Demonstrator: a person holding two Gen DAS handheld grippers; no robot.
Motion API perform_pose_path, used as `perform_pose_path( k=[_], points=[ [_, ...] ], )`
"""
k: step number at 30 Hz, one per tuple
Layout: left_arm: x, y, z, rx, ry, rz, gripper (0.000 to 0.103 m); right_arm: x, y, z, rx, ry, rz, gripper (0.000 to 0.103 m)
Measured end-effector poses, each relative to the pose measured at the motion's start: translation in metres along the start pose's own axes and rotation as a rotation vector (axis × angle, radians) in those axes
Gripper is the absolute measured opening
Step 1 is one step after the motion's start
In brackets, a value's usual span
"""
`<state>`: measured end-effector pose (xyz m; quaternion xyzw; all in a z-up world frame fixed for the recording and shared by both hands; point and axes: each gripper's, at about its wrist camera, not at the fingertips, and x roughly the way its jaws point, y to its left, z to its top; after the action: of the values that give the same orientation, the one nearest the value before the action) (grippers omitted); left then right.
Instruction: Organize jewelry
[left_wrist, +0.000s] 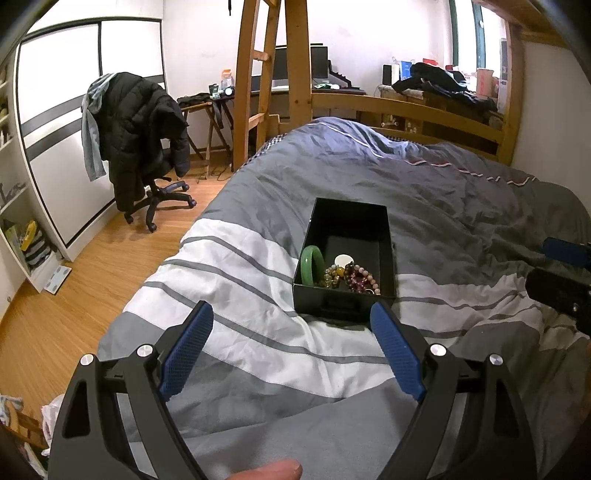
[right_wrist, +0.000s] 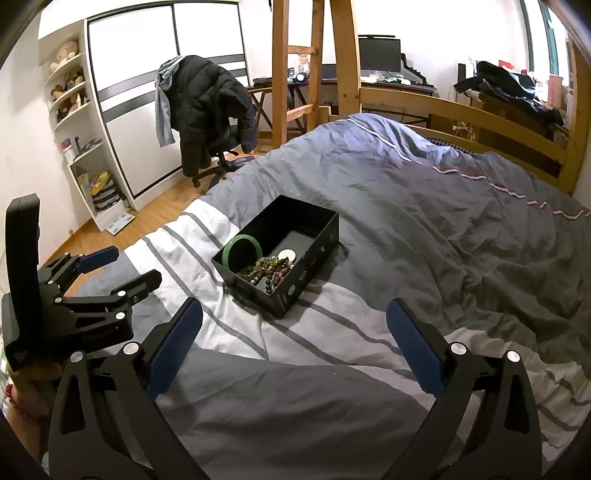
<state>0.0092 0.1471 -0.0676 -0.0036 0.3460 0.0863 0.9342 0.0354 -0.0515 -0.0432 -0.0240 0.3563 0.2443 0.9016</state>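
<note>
A black open box (left_wrist: 384, 229) (right_wrist: 317, 254) sits on the grey and white striped duvet (left_wrist: 258, 280) (right_wrist: 406, 229). In its near end lie a green bangle (left_wrist: 312, 264) (right_wrist: 242, 245), a white round piece (left_wrist: 343, 259) (right_wrist: 287, 254) and several beaded bracelets (left_wrist: 354, 277) (right_wrist: 266, 269). My left gripper (left_wrist: 291, 314) is open and empty, just short of the box's near wall; it also shows in the right wrist view (right_wrist: 136, 264) at the left. My right gripper (right_wrist: 295, 314) is open and empty, a little back from the box; part of it shows at the right edge of the left wrist view (left_wrist: 561, 280).
The bed has a wooden frame and ladder posts (left_wrist: 295, 66) (right_wrist: 347, 55). An office chair with a black jacket (left_wrist: 136, 129) (right_wrist: 210, 107) stands on the wooden floor (left_wrist: 74, 288) left of the bed. White shelves (right_wrist: 74, 110) line the left wall.
</note>
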Motion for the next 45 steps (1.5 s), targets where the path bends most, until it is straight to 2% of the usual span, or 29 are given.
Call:
perform_pose_path(
  k=[45],
  points=[
    [0.0001, -0.0023, -0.0012, 0.021, -0.002, -0.014, 0.086, 0.0071, -0.0004, -0.008, 0.016, 0.027, 0.0, 0.099]
  ],
)
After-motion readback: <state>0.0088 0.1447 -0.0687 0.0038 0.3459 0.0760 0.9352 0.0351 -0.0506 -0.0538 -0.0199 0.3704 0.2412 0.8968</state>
